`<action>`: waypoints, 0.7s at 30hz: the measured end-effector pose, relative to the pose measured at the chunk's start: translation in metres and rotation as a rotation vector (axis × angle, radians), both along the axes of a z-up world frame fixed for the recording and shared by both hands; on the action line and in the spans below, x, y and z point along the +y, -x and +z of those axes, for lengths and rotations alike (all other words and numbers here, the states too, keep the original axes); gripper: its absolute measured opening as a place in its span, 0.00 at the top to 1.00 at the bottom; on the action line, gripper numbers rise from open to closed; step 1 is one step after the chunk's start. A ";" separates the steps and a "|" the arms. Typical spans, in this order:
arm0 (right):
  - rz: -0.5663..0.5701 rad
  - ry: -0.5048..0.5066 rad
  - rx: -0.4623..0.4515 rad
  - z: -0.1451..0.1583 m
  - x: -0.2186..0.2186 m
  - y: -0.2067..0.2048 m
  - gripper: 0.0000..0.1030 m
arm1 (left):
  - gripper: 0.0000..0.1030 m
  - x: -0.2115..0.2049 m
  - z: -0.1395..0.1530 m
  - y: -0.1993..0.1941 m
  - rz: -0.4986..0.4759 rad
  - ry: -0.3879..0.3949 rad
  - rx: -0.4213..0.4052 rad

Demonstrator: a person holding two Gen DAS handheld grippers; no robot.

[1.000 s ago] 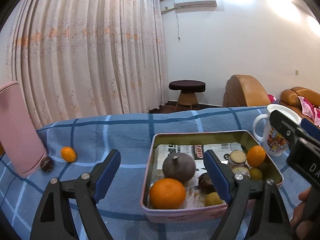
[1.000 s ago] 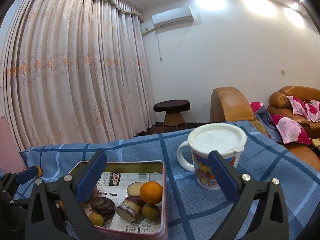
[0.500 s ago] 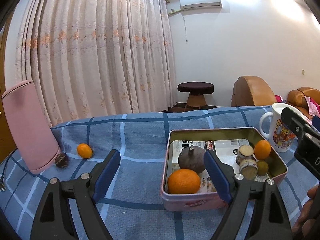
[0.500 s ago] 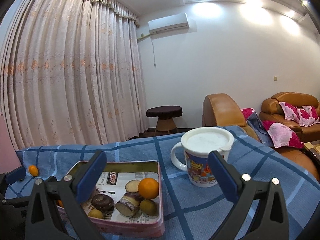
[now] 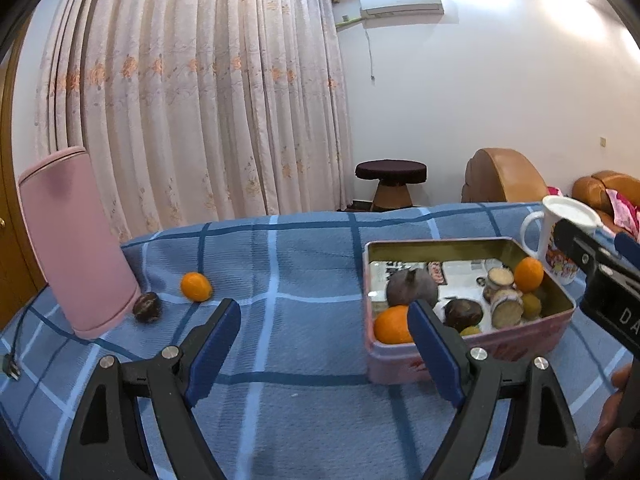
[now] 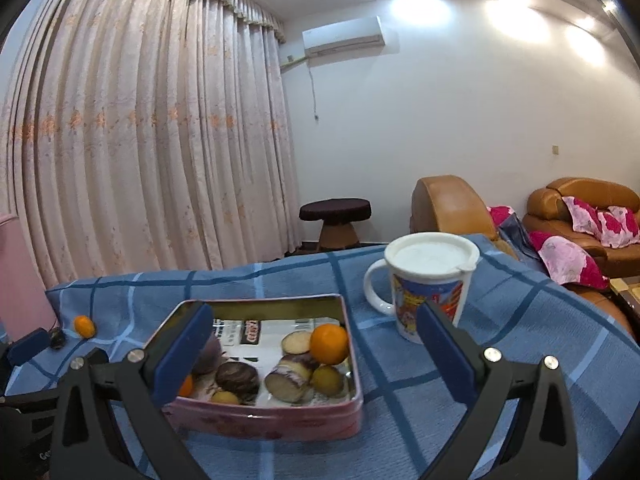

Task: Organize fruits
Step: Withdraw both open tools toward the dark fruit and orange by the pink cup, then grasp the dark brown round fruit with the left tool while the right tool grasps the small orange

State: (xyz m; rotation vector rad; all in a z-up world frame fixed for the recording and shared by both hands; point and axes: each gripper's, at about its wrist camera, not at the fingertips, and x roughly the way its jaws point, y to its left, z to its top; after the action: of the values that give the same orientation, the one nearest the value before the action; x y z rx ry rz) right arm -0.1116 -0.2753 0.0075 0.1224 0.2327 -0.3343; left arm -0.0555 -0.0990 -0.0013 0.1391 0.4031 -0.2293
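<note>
A pink tin box [image 5: 472, 354] [image 6: 280, 418] on the blue checked cloth holds several fruits, among them an orange [image 5: 390, 325], a dark round fruit [image 5: 412, 289] and a second orange [image 6: 329, 344]. A small orange [image 5: 196, 286] [image 6: 84, 326] and a dark fruit [image 5: 147, 307] [image 6: 57, 337] lie loose on the cloth beside a pink cylinder [image 5: 76, 240]. My left gripper [image 5: 324, 344] is open and empty, above the cloth left of the box. My right gripper [image 6: 310, 350] is open and empty, hovering before the box.
A lidded white mug [image 6: 430, 284] [image 5: 556, 240] stands right of the box. A black cable [image 5: 12, 364] lies at the cloth's left edge. Curtains, a stool [image 6: 335, 218] and brown sofas [image 6: 584, 216] stand beyond the table.
Both grippers have drawn back and shifted left, so the box looks smaller and lies further right in the left wrist view. More of the pink cylinder shows. Both stay open.
</note>
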 end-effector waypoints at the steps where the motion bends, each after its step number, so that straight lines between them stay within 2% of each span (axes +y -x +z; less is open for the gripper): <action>1: 0.009 0.000 0.002 0.000 0.004 -0.001 0.00 | 0.16 0.004 0.000 0.000 0.003 -0.003 -0.001; 12: 0.119 -0.008 0.039 -0.003 0.062 -0.033 0.00 | 0.16 0.080 -0.004 -0.031 0.118 -0.003 0.055; 21: 0.271 0.004 0.110 -0.009 0.134 -0.085 0.00 | 0.16 0.144 -0.009 -0.068 0.253 -0.070 0.065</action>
State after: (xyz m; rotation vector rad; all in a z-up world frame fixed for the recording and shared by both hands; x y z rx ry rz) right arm -0.0271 -0.1410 -0.0018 0.0675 0.3529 -0.0714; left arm 0.0124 0.0447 -0.0104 0.1482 0.4891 0.0293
